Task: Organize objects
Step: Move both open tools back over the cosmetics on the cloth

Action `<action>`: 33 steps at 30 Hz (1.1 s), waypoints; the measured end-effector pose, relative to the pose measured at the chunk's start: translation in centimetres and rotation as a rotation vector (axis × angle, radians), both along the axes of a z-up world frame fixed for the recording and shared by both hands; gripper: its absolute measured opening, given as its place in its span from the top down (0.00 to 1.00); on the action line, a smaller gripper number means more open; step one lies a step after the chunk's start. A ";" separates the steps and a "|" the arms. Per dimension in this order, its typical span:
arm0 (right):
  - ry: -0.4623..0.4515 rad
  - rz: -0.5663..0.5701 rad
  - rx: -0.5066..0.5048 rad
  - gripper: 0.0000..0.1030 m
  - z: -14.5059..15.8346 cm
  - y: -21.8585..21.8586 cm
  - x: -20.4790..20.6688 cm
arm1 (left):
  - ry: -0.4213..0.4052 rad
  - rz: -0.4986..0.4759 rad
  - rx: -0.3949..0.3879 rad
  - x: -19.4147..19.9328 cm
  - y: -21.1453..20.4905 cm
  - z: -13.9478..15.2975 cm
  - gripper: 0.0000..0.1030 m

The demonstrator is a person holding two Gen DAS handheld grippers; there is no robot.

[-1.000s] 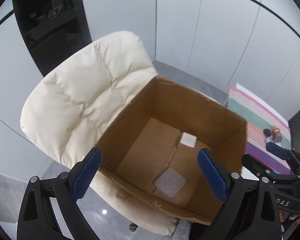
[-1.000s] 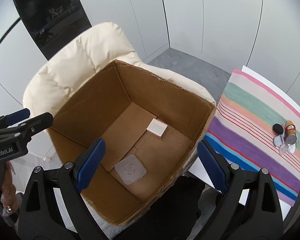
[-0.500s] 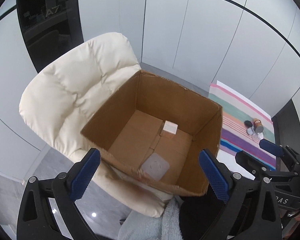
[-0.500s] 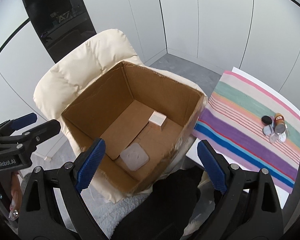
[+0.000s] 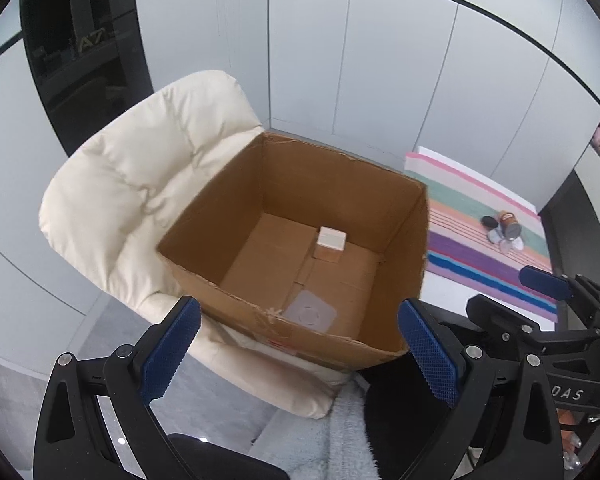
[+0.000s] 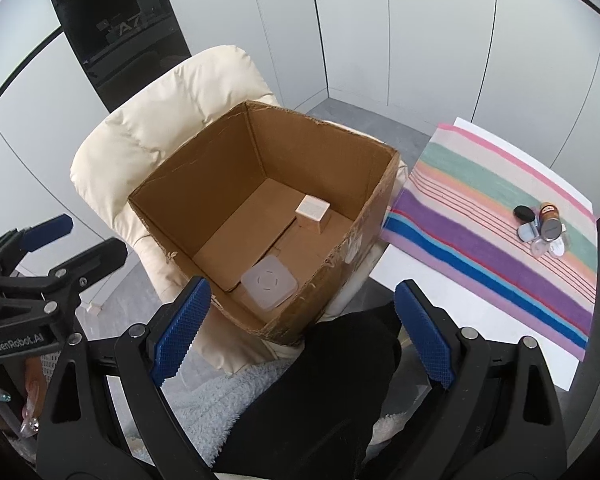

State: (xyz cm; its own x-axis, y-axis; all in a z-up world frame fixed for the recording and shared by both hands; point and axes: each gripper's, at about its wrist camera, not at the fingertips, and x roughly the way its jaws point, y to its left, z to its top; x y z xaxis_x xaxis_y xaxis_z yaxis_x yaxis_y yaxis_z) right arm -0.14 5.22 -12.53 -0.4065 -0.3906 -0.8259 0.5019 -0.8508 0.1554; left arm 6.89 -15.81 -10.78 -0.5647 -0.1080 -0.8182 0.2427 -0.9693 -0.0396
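An open cardboard box (image 5: 300, 240) of brown corrugated board, its top edges ragged and its near wall scuffed, sits on the seat of a cream quilted chair (image 5: 140, 184) with puffy stitched padding. Inside the box, on the flat cardboard floor, lie two things: a small cube-shaped carton (image 5: 331, 242) with a white top and tan sides near the far wall, and a flat, translucent square plastic lid (image 6: 269, 283) with rounded corners near the front wall.

The left gripper (image 5: 300, 354) holds nothing, its blue ribbed fingers (image 5: 168, 354) spread wide in front of the box. The right gripper (image 6: 302, 334) is likewise spread wide and empty, its textured blue fingers (image 6: 182, 328) just short of the box's near corner.

To the right, a white worktop (image 6: 476, 316) carries a soft striped cloth (image 6: 480, 216) in pink, green, purple and blue. On it a cluster of small round jars (image 6: 544, 226) stands together, among them a brown bottle and a black lid.
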 end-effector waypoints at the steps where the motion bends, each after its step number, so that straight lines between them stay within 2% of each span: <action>1: 0.004 -0.003 0.002 0.08 0.1 0.1 0.1 | 0.006 -0.001 -0.006 0.0 0.1 0.0 0.03; 3: 0.006 -0.007 0.007 0.08 0.1 0.2 0.0 | 0.021 0.003 -0.019 0.1 0.3 -0.1 0.03; 6: 0.008 -0.013 0.010 0.08 0.1 0.5 -0.1 | 0.038 0.024 0.014 -0.1 0.3 -0.6 0.03; 11: 0.021 -0.054 -0.005 0.08 0.4 2.2 -0.4 | -0.026 -0.001 0.049 -1.3 1.3 -2.5 0.03; 14: 0.025 -0.093 -0.011 0.08 0.6 3.8 -0.6 | -0.025 -0.025 0.053 -1.9 2.4 -2.7 0.03; 18: 0.037 -0.152 -0.007 0.08 0.9 6.2 -0.6 | -0.007 -0.070 0.032 -2.7 4.4 -2.4 0.03; 24: 0.062 -0.262 0.022 0.08 1.4 11.1 -0.3 | 0.024 -0.157 0.056 -4.6 8.5 -1.8 0.03; 33: 0.067 -0.445 0.035 0.08 2.0 20.0 1.1 | 0.030 -0.348 0.026 -7.3 17.3 -1.6 0.03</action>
